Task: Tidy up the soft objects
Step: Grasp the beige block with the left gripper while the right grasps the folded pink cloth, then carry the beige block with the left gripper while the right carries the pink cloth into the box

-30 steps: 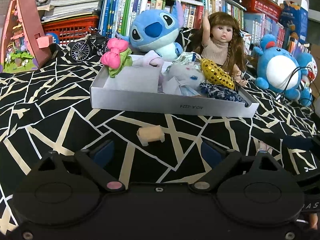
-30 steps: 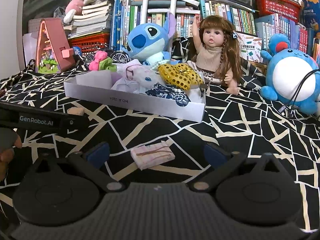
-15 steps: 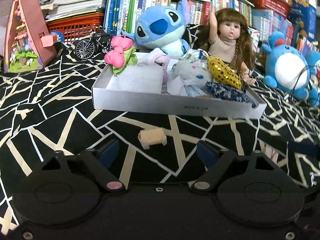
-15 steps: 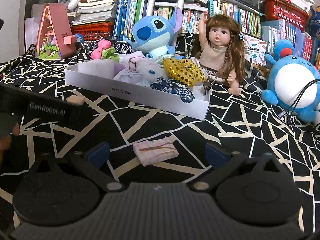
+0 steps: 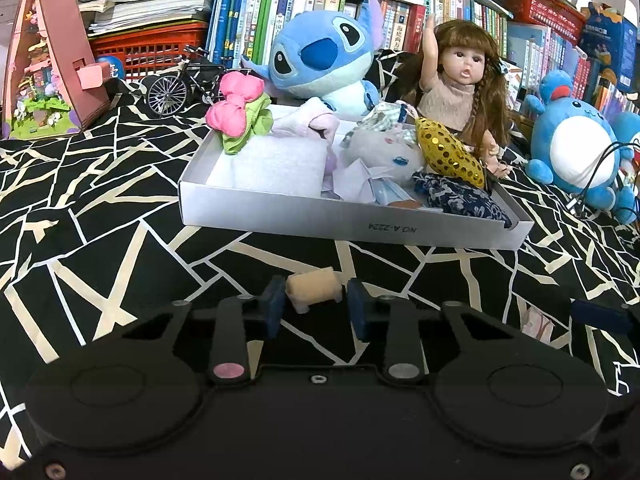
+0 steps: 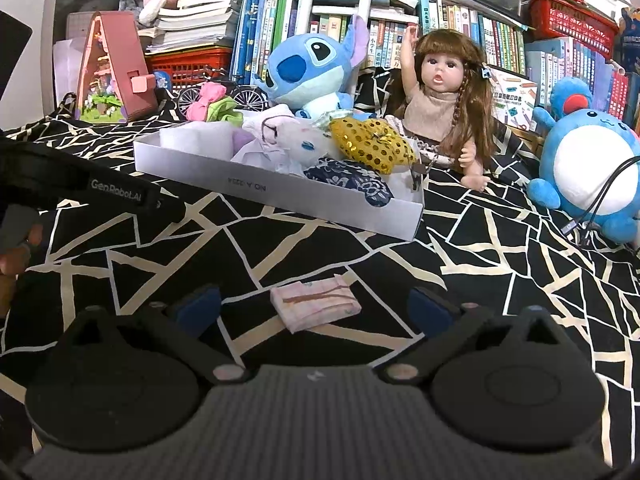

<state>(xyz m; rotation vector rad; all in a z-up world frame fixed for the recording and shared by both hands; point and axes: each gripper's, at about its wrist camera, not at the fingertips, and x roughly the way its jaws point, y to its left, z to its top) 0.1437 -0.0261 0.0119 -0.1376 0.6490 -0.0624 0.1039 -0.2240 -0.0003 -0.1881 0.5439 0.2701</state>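
Observation:
A small beige soft piece (image 5: 314,290) lies on the black patterned cloth in front of a white box (image 5: 352,228). My left gripper (image 5: 316,304) is closing on it, and its blue pads (image 5: 276,304) meet the piece's two sides. The box holds a pink bow (image 5: 236,104), a gold sequin pouch (image 5: 448,152), a blue patterned pouch (image 5: 460,200) and white cloths. My right gripper (image 6: 313,308) stands open. A folded pink cloth (image 6: 314,306) lies flat between its fingers, untouched.
Behind the box sit a blue plush (image 5: 324,60), a doll (image 5: 460,92) and a round blue plush (image 5: 576,152) with cables. A toy bicycle (image 5: 180,84), a pink toy house (image 5: 48,64), red baskets and bookshelves line the back. The left gripper's arm (image 6: 116,196) crosses the right view.
The left gripper's jaws went from wide open to closed on the beige piece, and the gripper edged closer to it. The right gripper stayed open and still.

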